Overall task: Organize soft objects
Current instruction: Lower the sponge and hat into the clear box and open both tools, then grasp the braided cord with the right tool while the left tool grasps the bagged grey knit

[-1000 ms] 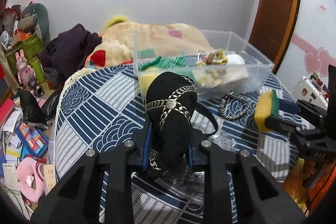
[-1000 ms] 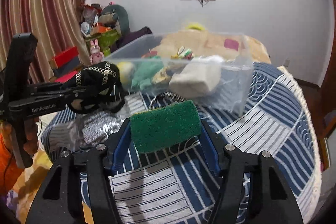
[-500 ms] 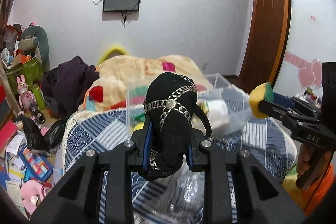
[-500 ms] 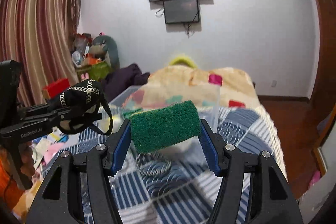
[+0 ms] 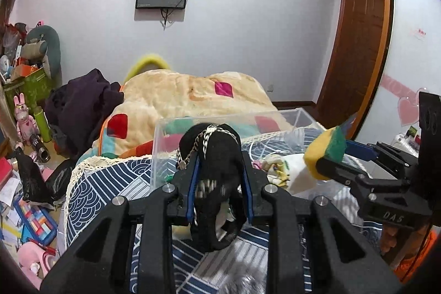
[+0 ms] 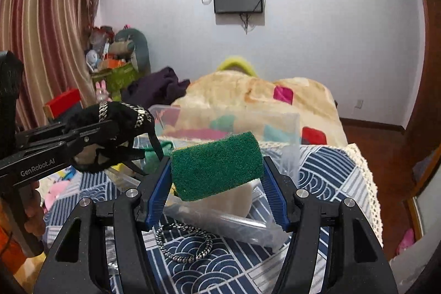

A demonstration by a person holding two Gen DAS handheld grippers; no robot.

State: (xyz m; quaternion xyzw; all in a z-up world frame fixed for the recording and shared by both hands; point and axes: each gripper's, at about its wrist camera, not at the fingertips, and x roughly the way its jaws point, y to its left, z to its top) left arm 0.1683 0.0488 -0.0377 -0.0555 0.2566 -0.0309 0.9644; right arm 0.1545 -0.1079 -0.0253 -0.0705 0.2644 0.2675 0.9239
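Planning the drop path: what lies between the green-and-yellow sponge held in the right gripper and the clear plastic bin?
Nothing lies between them. In the right wrist view the green-and-yellow sponge hangs in open air directly above the clear plastic bin, over a cream cloth inside.

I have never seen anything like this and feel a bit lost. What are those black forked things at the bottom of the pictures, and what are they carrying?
There is no robot here. A person holds one hand-held gripper in each hand, a two-fingered clamp with a wide-angle camera looking along its fingers. One picture comes from each camera, so each also sees the other tool from the side.

The left hand-held gripper is clamped on a black fabric piece with silver chains. The right hand-held gripper is clamped on a green and yellow sponge.

Ahead, on a blue and white patterned cloth, stands a clear plastic bin with soft things inside. A braided silver ring lies on the cloth before it.
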